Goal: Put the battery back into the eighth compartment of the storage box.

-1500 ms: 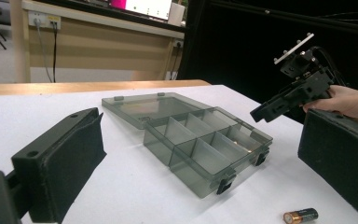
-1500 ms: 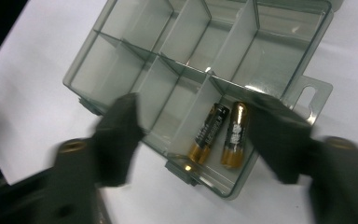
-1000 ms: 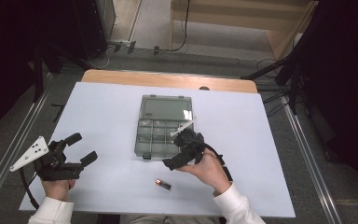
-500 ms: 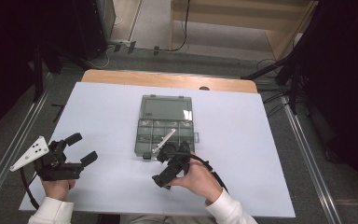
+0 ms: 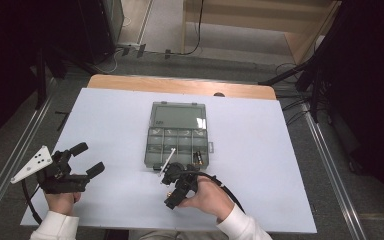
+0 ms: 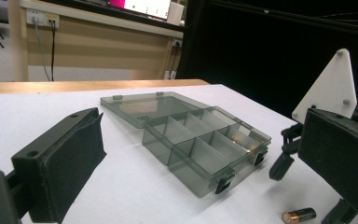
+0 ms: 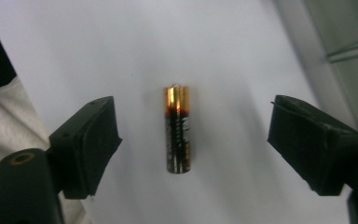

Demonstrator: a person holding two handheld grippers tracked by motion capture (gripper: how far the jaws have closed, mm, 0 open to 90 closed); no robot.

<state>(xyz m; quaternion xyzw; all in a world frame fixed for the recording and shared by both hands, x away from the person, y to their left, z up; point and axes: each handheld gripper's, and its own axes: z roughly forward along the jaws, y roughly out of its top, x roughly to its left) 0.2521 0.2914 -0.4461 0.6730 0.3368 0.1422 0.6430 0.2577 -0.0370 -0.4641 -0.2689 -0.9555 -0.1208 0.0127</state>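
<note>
Here one white-topped table (image 5: 105, 130) is carrying everything, its wooden edge showing along the far side. On it one smoky grey compartment box (image 5: 177, 135) is lying open, its clear lid folded flat away from the person and its divided tray facing up; in the high view one small dark item seems to be sitting in a near right compartment, too small to make out. No writing is showing on the box.

Two grippers are working at the table, one in each hand. The left gripper (image 5: 82, 160) is resting near the left edge, well apart from the box, and its jaws are standing wide with nothing between them; in the left gripper view they are framing the open box from the side. The right gripper (image 5: 172, 192) is sitting just in front of the box's near edge, pointing down at the table.

One battery (image 7: 178, 129) is lying flat on the table, black with a gold band at one end. Its printed lettering is too blurred to read. In the right gripper view it is lying between the two jaws, lengthwise along the view, with bare table on both sides of it. Those jaws have just been closing in but are not touching the battery.
</note>
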